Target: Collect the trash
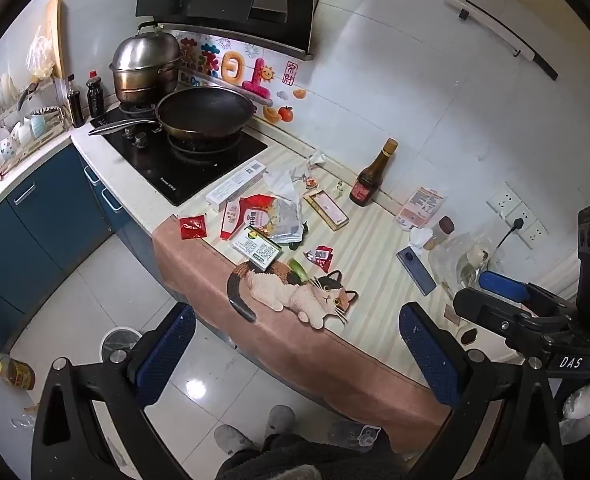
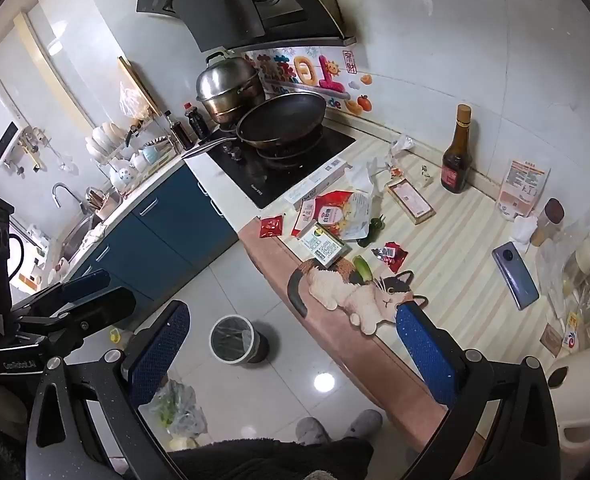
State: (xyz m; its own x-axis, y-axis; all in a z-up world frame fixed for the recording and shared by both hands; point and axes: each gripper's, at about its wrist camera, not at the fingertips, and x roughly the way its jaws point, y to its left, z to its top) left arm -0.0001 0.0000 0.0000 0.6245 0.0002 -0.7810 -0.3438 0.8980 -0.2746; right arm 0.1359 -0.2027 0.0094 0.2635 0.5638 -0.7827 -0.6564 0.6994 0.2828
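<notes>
Desk (image 1: 375, 248) with a striped cat-print cloth runs from 9 to 4 o'clock in the left wrist view, with a black cooktop (image 1: 199, 160) at its 10 o'clock end. Wok (image 1: 207, 114) on the cooktop, steel steamer pot (image 1: 147, 66) just behind it. White bin (image 2: 233, 338) on the floor at 7 o'clock off the desk edge in the right wrist view. Trash is bunched mid-desk: long white box (image 1: 237, 182), red-white bag (image 1: 269, 216), green-labelled box (image 1: 259, 250), crumpled tissue (image 1: 283, 180), flat red packet (image 1: 193, 227) at the desk edge, small red wrapper (image 1: 321, 256). Brown bottle (image 1: 373, 174) upright at 1 o'clock of the pile, phone (image 1: 417, 270) flat at 3 o'clock. Left gripper (image 1: 295, 354) and right gripper (image 2: 293, 356): jaws spread wide, empty, above the near desk edge.
</notes>
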